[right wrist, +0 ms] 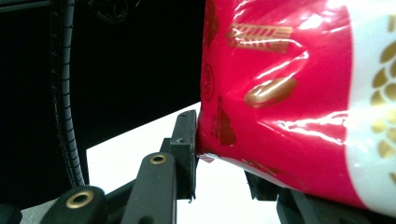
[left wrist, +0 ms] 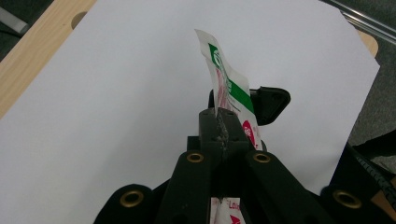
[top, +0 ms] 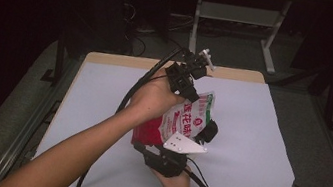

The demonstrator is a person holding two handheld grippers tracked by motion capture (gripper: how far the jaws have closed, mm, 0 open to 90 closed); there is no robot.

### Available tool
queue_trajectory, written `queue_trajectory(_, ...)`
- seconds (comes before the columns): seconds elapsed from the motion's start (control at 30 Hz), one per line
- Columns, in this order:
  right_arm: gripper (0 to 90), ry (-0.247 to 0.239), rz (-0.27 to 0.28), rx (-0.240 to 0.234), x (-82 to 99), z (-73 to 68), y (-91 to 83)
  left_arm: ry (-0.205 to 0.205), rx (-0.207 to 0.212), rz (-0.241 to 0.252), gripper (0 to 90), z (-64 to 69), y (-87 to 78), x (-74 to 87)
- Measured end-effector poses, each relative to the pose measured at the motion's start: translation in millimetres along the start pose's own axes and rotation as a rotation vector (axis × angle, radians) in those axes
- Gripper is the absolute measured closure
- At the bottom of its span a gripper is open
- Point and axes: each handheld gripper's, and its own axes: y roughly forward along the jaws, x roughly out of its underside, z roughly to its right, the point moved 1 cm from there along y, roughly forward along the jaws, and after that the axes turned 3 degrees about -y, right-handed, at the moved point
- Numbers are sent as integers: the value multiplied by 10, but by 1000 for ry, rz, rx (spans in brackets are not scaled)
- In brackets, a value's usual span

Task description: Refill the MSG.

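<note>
A pouch [top: 185,122], red at the bottom and white with red print and a green band at the top, is held tilted above the white sheet [top: 251,152]. My left gripper [top: 191,95] comes in over its upper end and is shut on the top seam [left wrist: 229,84]; in the left gripper view the jaws [left wrist: 219,127] pinch that edge. My right gripper [top: 175,139], with a grey plate on top, holds the pouch from below. In the right gripper view its jaws [right wrist: 224,161] press on either side of the red lower part [right wrist: 280,93].
The white sheet covers a wooden table [top: 238,74] whose edge shows at the back and at the right front corner. Cables trail from both grippers toward the front edge. White desk legs [top: 268,44] and wires stand on the dark floor behind.
</note>
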Motion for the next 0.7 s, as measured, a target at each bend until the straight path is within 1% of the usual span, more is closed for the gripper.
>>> queue_trajectory(0.23,673,-4,-5,1,11,-2,6,2,1,2,900,-10,-3,24)
queue_trajectory(0.4,673,-5,-7,-2,18,-7,20,-15,4,11,900,-31,-14,49)
queue_trajectory(0.57,673,-7,-10,-3,21,-7,26,-9,5,13,900,-43,-17,58)
queue_trajectory(0.7,673,-9,-11,-3,23,-6,28,-13,5,15,900,-44,-19,61)
